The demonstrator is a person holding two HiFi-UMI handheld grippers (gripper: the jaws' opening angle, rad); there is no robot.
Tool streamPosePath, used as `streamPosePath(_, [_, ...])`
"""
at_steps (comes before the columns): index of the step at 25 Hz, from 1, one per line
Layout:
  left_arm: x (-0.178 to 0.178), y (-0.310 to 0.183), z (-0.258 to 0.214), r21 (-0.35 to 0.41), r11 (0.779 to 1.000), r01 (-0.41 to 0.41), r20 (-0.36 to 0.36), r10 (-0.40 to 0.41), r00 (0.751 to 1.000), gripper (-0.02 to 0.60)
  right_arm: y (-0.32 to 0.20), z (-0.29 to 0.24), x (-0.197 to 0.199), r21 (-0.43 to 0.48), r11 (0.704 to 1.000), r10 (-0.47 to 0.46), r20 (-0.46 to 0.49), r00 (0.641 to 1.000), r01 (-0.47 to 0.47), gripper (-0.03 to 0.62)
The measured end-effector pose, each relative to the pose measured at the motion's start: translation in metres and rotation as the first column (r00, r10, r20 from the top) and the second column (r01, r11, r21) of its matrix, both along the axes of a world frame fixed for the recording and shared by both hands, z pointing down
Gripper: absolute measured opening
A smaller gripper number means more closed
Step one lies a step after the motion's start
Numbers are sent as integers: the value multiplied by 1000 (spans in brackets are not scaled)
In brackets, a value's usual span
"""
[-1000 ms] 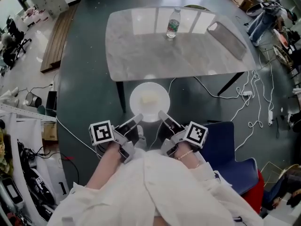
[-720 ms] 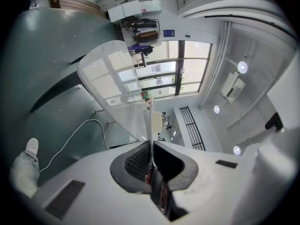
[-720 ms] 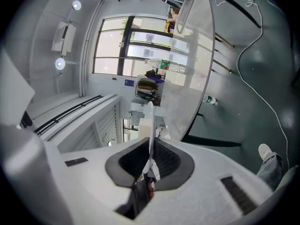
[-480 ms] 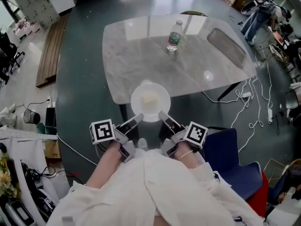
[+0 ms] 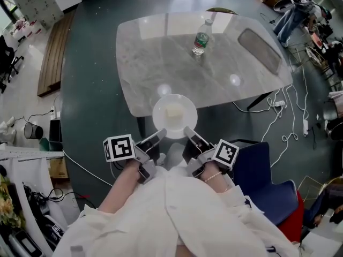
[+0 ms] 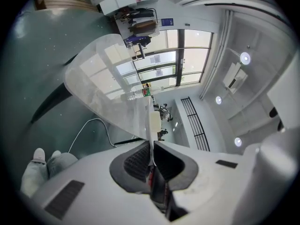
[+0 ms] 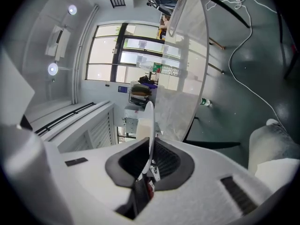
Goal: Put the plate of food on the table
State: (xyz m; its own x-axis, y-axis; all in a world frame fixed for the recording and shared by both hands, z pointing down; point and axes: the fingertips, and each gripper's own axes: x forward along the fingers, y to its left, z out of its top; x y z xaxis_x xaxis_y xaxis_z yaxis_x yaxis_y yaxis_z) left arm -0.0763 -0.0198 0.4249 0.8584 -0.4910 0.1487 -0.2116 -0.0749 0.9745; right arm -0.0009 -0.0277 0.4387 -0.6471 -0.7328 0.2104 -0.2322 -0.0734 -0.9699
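White plate (image 5: 174,116) with a pale block of food (image 5: 174,112), level, overlapping the near edge of the desk (image 5: 161,58) in the head view. Resting on the desk or just above it: cannot tell.

Held at the rim nearest the person from two sides. Left tongs (image 5: 158,135) clamped on the rim at the desk's near-left side, right tongs (image 5: 188,131) clamped on it at the near-right.

Gripper views only: plate edge-on, a thin white line pinched between dark ribbed pads (image 6: 136,161), jaws tight on the rim in both. Food a pale bump just past the pads. Beyond the desk, tall windows (image 7: 136,55) and round ceiling lights (image 6: 245,57), neither in the head view.

Head view only: whole desk top, pale, marbled, glossy. Clear water bottle (image 5: 200,37) upright toward the desk's far side, well apart from the plate. Blue chair (image 5: 257,170) off the desk's near-right corner. White cables (image 5: 292,111) loose on the floor right of the desk.
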Motion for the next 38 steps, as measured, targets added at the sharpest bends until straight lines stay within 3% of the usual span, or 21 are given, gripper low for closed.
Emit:
streamPosePath(14, [-11, -20, 10, -23, 999, 48, 21, -47, 999, 26, -23, 12, -10, -33, 998, -56, -18, 998, 55, 14])
streamPosePath(19, [-8, -32, 13, -92, 993, 71, -21, -74, 997, 26, -39, 18, -10, -53, 996, -68, -20, 998, 67, 14])
streamPosePath(38, [41, -185, 14, -107, 984, 144, -6, -146, 989, 27, -198, 16, 38, -74, 985, -155, -20, 988, 153, 14])
